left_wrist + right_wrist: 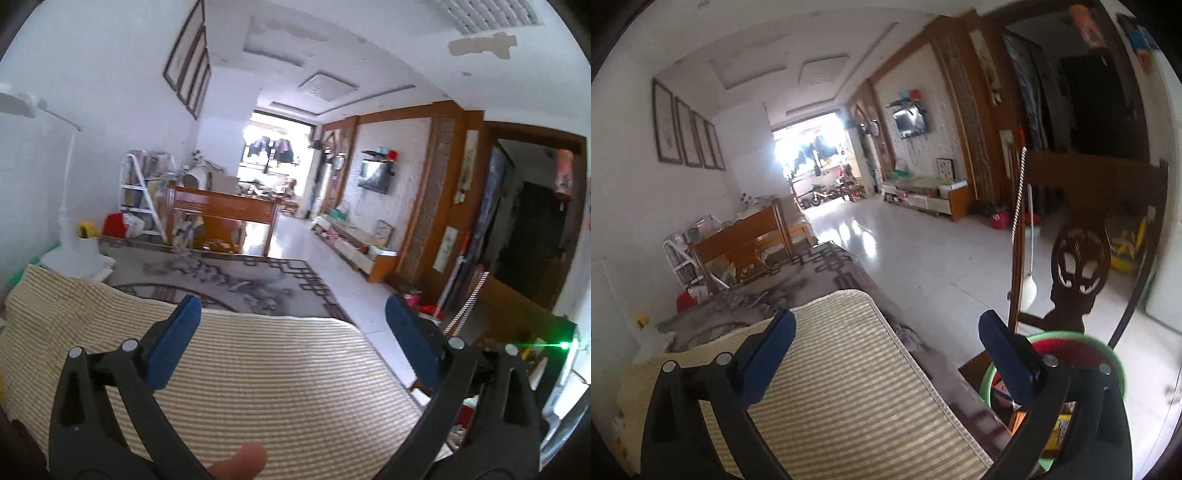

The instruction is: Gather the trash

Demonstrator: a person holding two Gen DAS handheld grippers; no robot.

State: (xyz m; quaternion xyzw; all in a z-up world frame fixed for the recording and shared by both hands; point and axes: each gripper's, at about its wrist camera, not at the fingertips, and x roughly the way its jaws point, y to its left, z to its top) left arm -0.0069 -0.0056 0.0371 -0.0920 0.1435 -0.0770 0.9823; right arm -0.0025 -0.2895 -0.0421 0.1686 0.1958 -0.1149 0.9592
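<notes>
Both our claws hang spread and empty over the striped mat [258,387]: left claw [293,332], right claw [886,343]. Beside the mat's edge, under our right claw, sits the green-rimmed bin [1108,354] holding colourful scraps; no loose trash shows on the mat. We risk clipping the dark carved chair [1078,266] behind the bin, or tipping the bin.

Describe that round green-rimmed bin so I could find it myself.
Start at the striped mat in the foreground and go off its right edge, toward the dark carved wooden chair. The bin stands in front of that chair, behind the right gripper. Its bright green rim and red inside set it apart.
</notes>
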